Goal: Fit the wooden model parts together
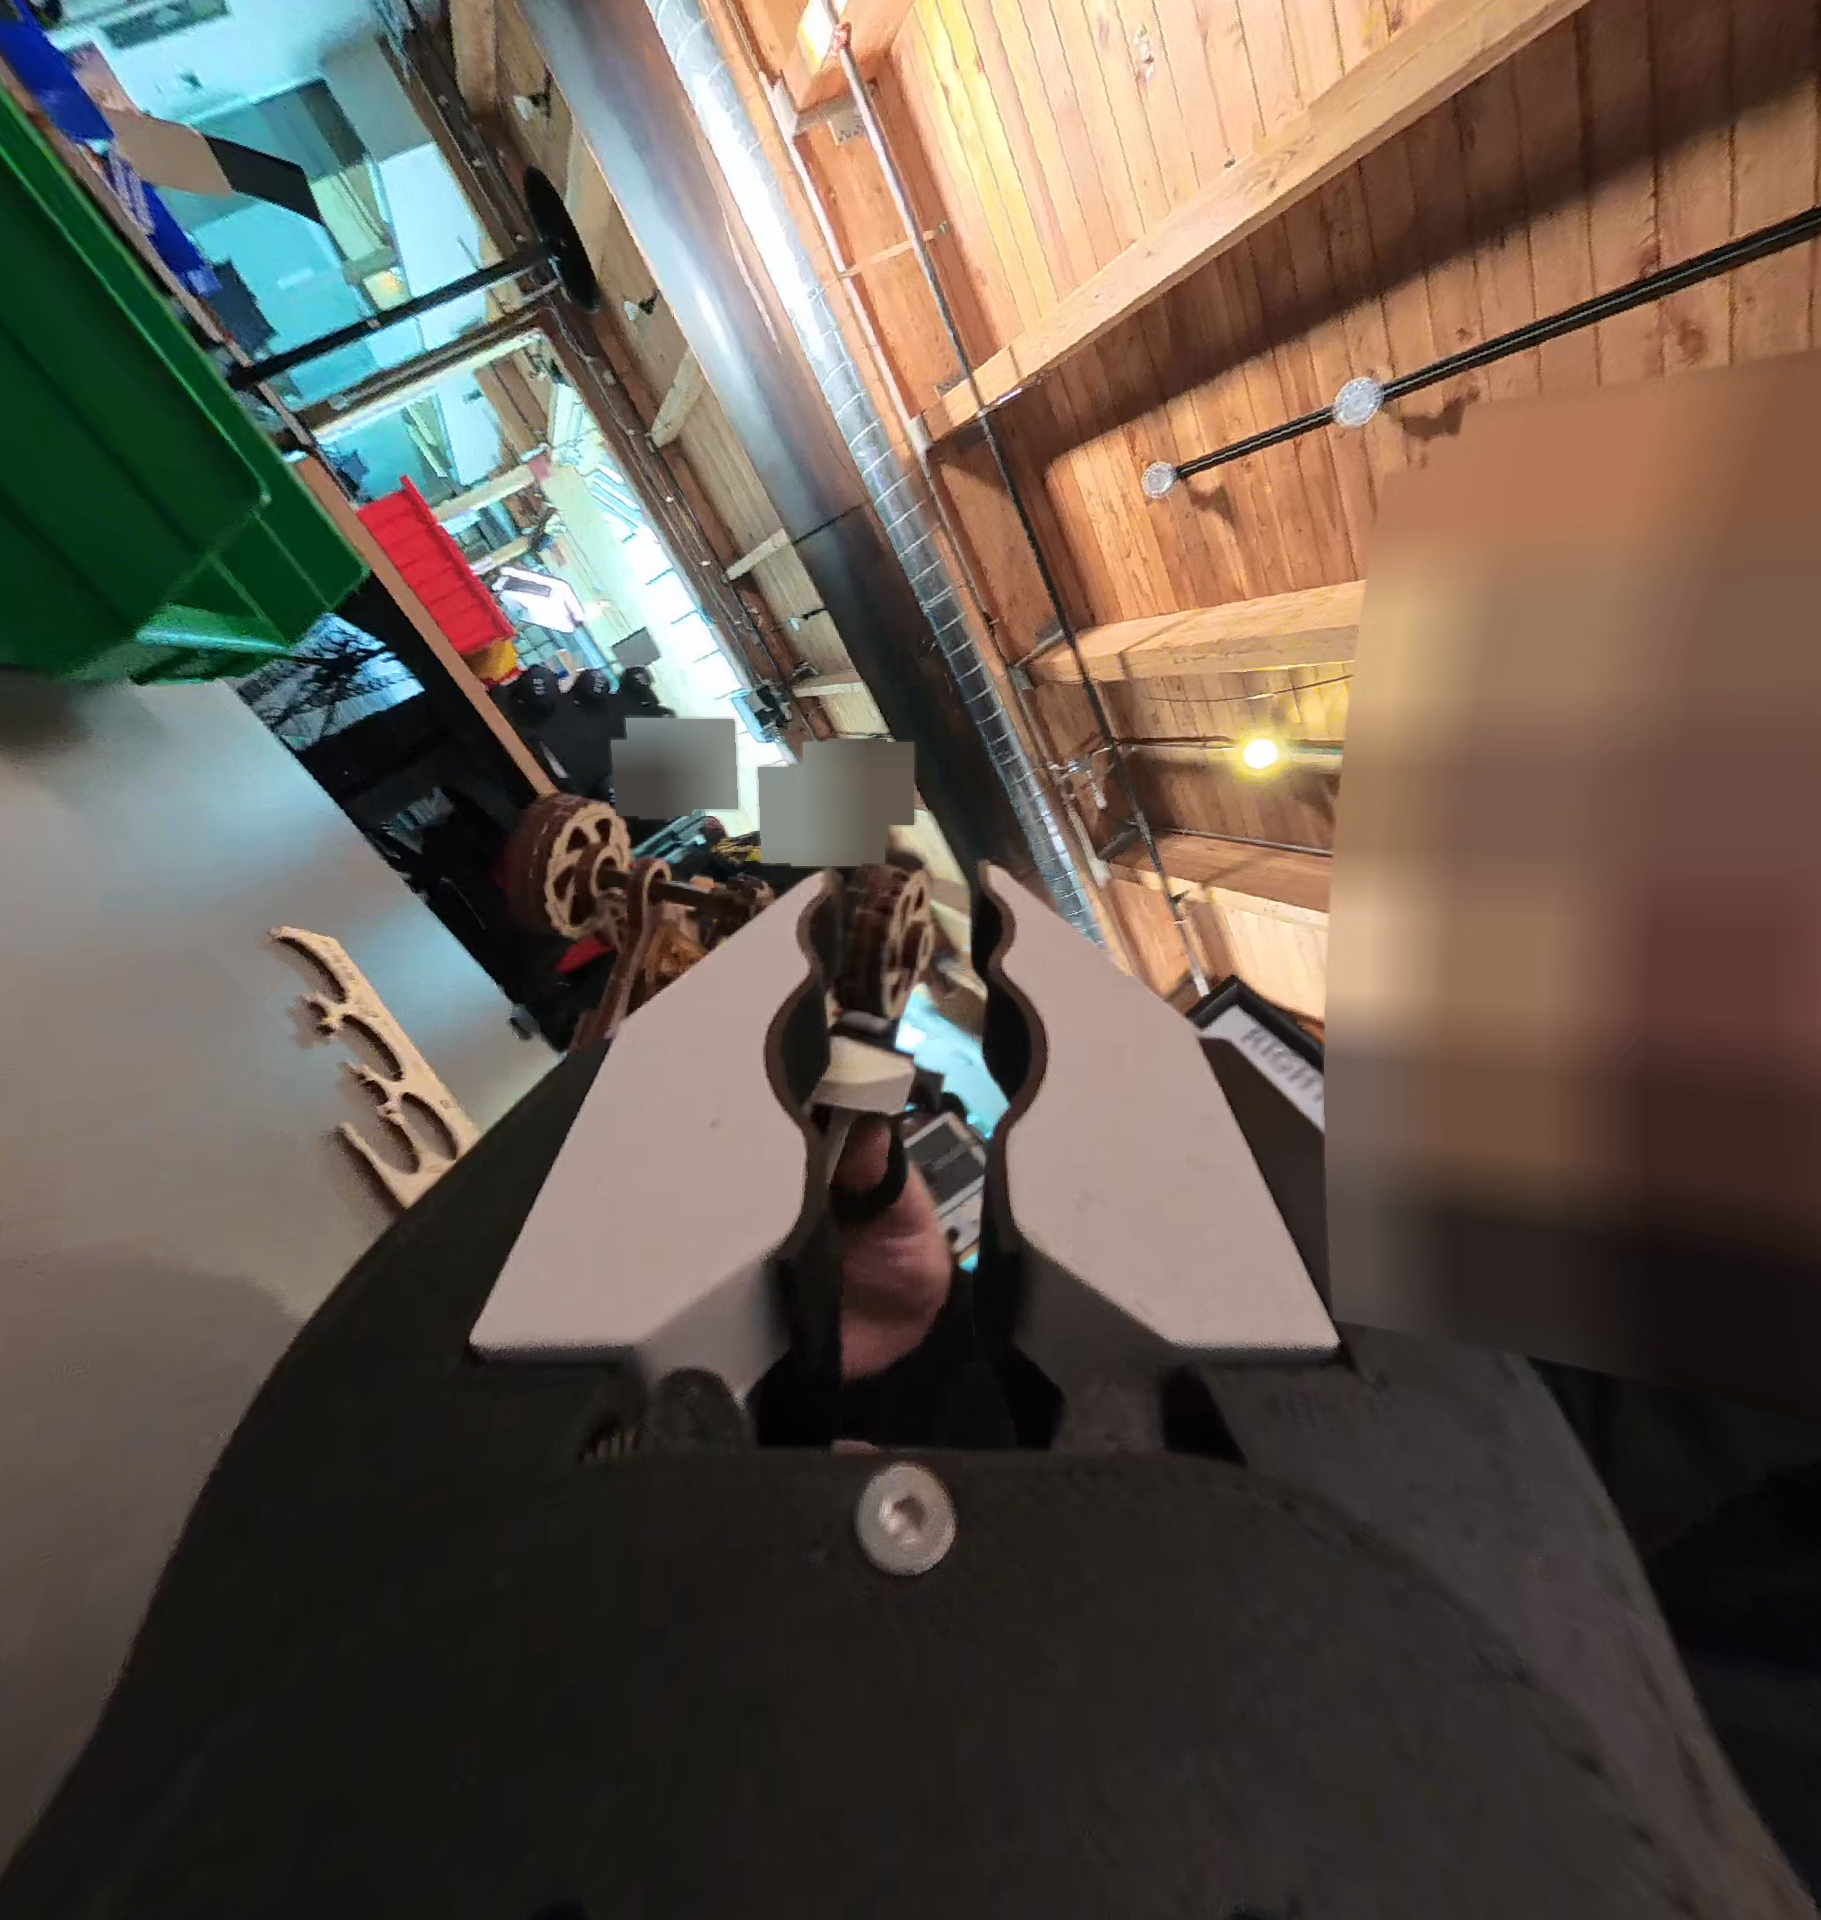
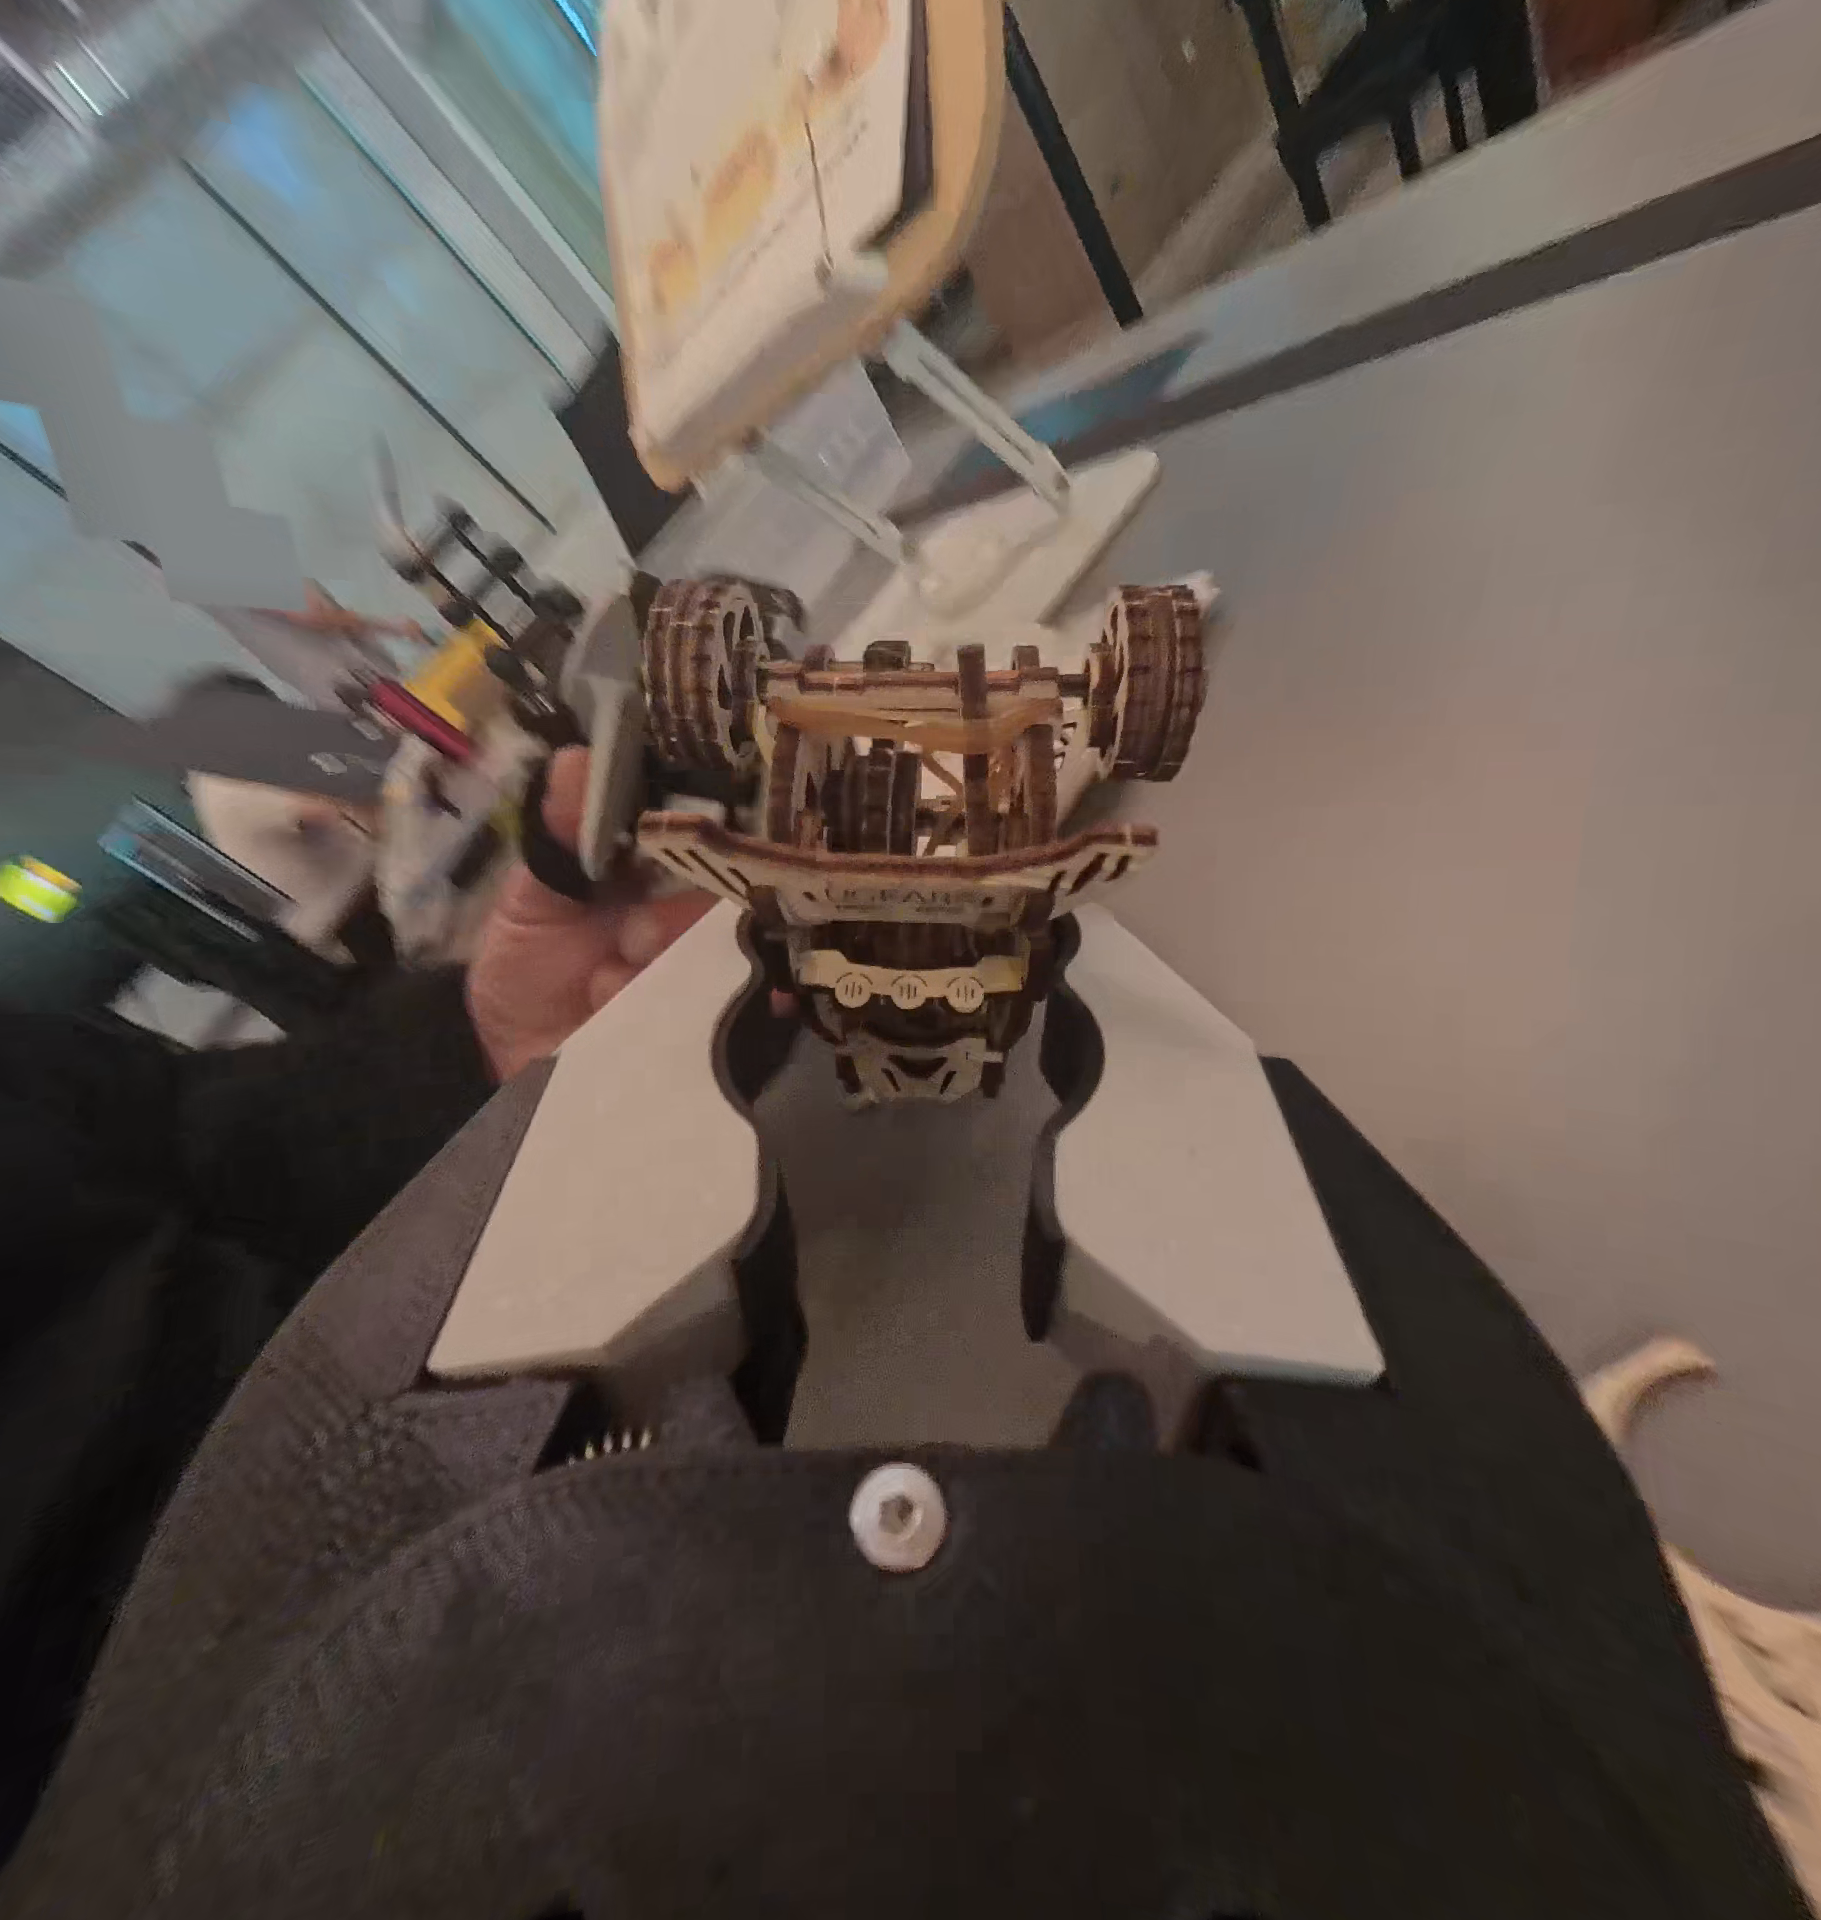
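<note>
Right claw [image 2: 906, 966] grips wooden car [image 2: 906, 790] — lifted.

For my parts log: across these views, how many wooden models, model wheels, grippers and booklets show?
Wooden model: 1
Model wheels: 2
Grippers, left gripper and right gripper: 2
Booklet on a stand: 1
Total: 6

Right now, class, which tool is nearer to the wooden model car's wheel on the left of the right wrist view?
Left. The left tool sits right against that wheel, possibly touching. The right tool grips the wooden model car by its lower body, away from the wheel.
</note>
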Tool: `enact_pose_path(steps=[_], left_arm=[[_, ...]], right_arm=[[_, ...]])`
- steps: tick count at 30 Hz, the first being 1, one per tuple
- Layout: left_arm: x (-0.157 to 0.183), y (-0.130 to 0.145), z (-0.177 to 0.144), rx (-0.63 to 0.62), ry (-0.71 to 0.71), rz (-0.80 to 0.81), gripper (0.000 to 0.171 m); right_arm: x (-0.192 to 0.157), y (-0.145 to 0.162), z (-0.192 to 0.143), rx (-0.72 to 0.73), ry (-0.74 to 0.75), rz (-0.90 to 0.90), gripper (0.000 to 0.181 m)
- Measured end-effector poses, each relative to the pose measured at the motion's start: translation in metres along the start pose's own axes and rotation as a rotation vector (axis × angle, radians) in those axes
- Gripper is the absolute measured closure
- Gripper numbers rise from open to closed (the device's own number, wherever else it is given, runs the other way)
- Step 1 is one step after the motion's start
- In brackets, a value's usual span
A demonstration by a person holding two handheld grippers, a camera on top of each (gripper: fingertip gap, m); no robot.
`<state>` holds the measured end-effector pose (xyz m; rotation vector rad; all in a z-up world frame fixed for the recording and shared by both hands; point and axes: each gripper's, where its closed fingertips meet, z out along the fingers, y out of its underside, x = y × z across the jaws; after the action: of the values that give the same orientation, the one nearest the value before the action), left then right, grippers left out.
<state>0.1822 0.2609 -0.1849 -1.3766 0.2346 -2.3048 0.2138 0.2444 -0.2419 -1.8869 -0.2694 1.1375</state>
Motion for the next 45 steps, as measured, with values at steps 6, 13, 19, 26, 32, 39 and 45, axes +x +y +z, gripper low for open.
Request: enact_pose_path(steps=[6,13,19,26,32,39,45], left_arm=[[0.000,-0.003,-0.022,-0.075,-0.177,0.185,0.149],[-0.033,0.012,-0.055,-0.277,-0.497,0.412,0.146],[-0.071,0.038,-0.063,-0.510,-0.705,0.551,0.136],[-0.107,0.057,-0.068,-0.708,-0.868,0.651,0.122],[-0.116,0.066,-0.067,-0.766,-0.898,0.692,0.119],[-0.124,0.065,-0.062,-0.816,-0.945,0.722,0.134],[-0.124,0.048,-0.071,-0.794,-0.994,0.731,0.132]], right_arm=[[0.026,0.006,-0.006,-0.388,0.202,-0.214,0.134],[0.058,0.033,0.001,-0.713,0.370,-0.257,0.134],[0.066,0.047,0.006,-0.813,0.422,-0.273,0.134],[0.069,0.053,0.010,-0.837,0.416,-0.267,0.134],[0.061,0.055,0.001,-0.779,0.357,-0.279,0.126],[0.058,0.079,-0.011,-0.745,0.330,-0.191,0.130],[0.027,0.094,-0.006,-0.674,0.251,-0.114,0.128]])
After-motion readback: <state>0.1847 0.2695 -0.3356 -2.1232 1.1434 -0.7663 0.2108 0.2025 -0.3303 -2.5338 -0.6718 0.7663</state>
